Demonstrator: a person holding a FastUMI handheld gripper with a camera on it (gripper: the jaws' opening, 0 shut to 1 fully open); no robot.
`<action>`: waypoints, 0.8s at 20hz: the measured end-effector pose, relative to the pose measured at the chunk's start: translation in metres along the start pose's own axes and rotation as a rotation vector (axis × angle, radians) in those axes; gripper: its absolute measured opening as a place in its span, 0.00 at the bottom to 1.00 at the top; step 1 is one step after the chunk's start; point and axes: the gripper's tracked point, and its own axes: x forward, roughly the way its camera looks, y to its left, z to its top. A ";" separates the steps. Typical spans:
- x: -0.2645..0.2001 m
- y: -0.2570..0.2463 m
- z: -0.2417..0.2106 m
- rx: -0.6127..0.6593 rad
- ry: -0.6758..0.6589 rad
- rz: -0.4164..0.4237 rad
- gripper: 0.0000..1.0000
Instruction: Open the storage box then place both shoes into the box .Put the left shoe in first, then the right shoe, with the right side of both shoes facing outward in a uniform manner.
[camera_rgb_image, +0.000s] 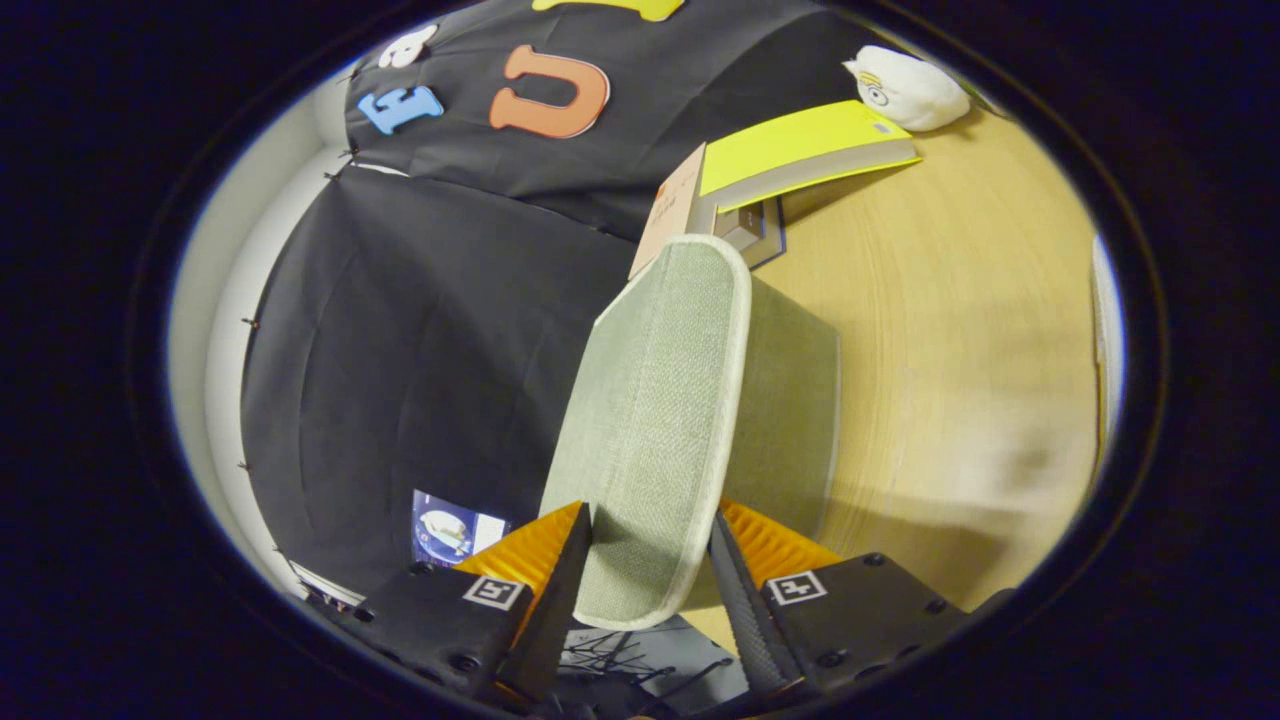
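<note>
Between my fingers: the lid (650, 420) of the storage box (790, 400) sits in my hand-held gripper (648, 560), which is closed down to the lid's thickness, both fingers pressing on its faces.
Step in hand: I judge I am swinging the lid open; best to follow its hinge arc, keep the squeeze steady, and let go only once it stays back.
Box position: on the bench (960, 330), just ahead of my fingers, with a yellow book (800, 150) beyond it.
Look: sage-green woven fabric, pale piped edge, rounded corners, lid standing on edge.
Shoes: none to point at yet.
</note>
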 end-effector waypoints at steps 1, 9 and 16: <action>-0.002 0.002 0.001 -0.013 -0.011 -0.015 0.61; -0.019 0.064 0.025 -0.205 -0.103 -0.146 0.06; 0.001 0.175 0.048 -0.437 -0.184 -0.213 0.06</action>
